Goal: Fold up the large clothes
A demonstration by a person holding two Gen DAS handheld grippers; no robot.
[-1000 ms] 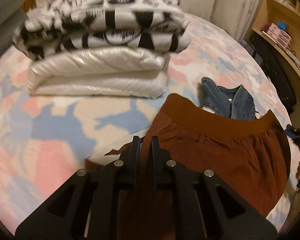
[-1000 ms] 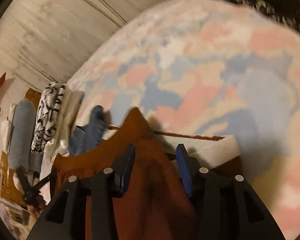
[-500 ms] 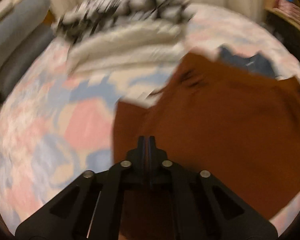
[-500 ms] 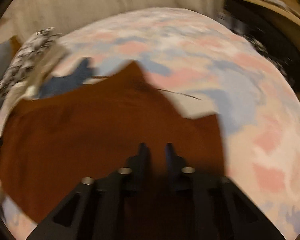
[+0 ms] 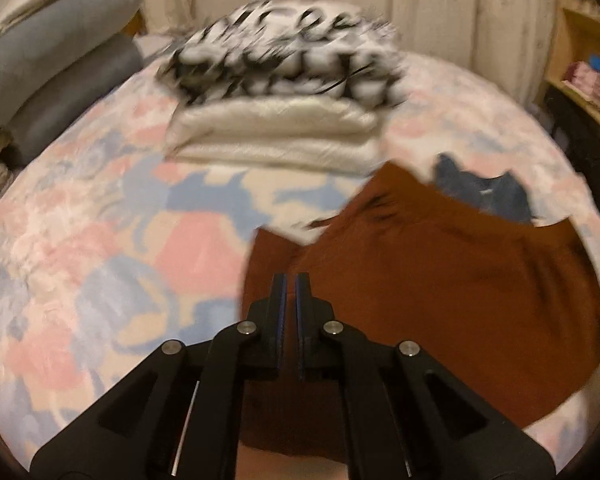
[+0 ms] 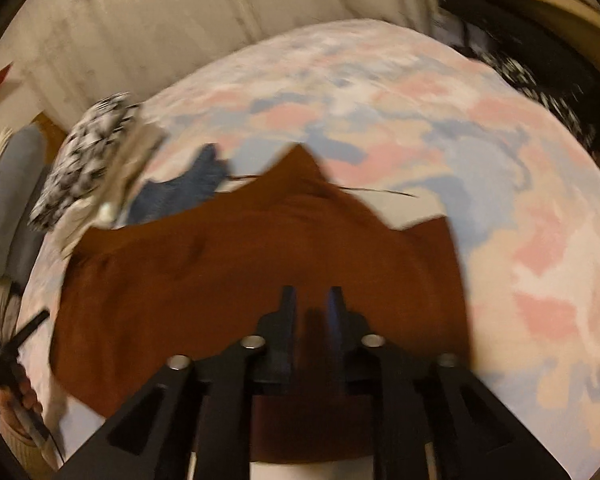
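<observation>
A rust-brown garment (image 5: 440, 280) lies spread on the patterned bedspread (image 5: 100, 260). Its near edge runs under both grippers. In the left wrist view my left gripper (image 5: 291, 280) is shut on the brown garment near its left corner. In the right wrist view the same garment (image 6: 220, 280) fills the middle. There my right gripper (image 6: 311, 294) is over the garment's near right part. Its jaws are opening, with a fold of the cloth in the gap and the pads off it.
A folded black-and-white garment (image 5: 288, 64) sits on a folded cream one (image 5: 276, 132) at the back of the bed. A denim piece (image 5: 484, 196) lies behind the brown garment. Grey pillows (image 5: 48, 60) are at the left, and wooden shelves (image 5: 580, 80) at the right.
Both grippers drew back toward me and the brown garment now lies stretched wide and flat. The left jaws shut on it. The right jaws shut and have since parted.
</observation>
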